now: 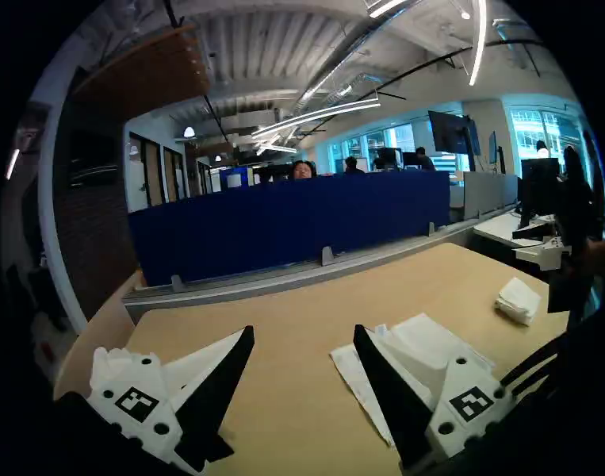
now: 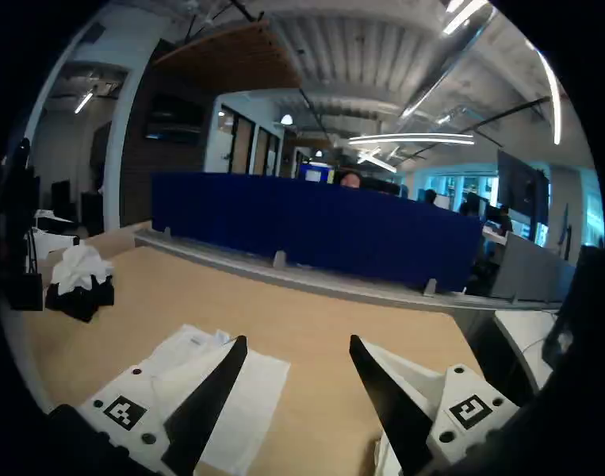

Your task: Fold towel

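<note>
Left gripper view: a blue partition (image 1: 286,218) runs across at 12 o'clock behind the tan table (image 1: 302,301). A small folded cloth (image 1: 518,300) lies at 3 o'clock. The towel (image 1: 351,374) lies flat at 5 o'clock, partly under one finger. The left gripper (image 1: 302,329) is level over the table, jaws spread wide over bare wood. A square marker (image 1: 137,403) sits on each finger.

Right gripper view: a pile (image 2: 78,278) of white and black fabric sits at 9 o'clock. The towel (image 2: 254,385) lies at 7 o'clock, partly under one finger. The right gripper (image 2: 297,339) has its jaws apart, holding nothing.
</note>
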### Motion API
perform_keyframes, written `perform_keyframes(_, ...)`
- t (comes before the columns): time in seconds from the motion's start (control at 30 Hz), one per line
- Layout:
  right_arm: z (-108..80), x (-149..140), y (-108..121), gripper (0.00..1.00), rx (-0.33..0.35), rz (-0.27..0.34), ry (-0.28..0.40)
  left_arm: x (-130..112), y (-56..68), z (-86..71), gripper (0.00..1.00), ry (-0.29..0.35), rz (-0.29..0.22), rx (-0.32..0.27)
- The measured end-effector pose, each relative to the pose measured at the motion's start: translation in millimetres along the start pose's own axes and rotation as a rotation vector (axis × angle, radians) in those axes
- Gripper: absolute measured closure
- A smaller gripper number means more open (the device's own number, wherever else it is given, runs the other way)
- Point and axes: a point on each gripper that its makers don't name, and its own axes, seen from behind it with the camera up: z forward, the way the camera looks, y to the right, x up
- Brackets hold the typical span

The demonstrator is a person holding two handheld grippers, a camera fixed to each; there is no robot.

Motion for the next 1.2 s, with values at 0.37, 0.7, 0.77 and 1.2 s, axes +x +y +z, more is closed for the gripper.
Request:
perform_keyframes(0.37, -6.8, -15, -22, 0.00, 0.112, -0.053, -0.098, -11, 18.4, -0.5, 0.07, -0.072, 0.018, -0.079)
perform_keyframes(0.7, -5.7, -37, -32, 0.00, 0.141, -0.075, -0.143, -30, 31.9, 3.6, 0.07, -0.108, 0.049, -0.108)
perform_keyframes(0.77, -5.4, -44, -35, 0.00, 0.146, -0.078, -0.153, -36, 35.1, 4.1, 0.07, -0.119, 0.054, -0.113)
perform_keyframes(1.2, -1.9, -89, -44, 0.00, 0.169, -0.096, -0.227, -81, 58.5, 7.6, 0.07, -0.190, 0.075, -0.157)
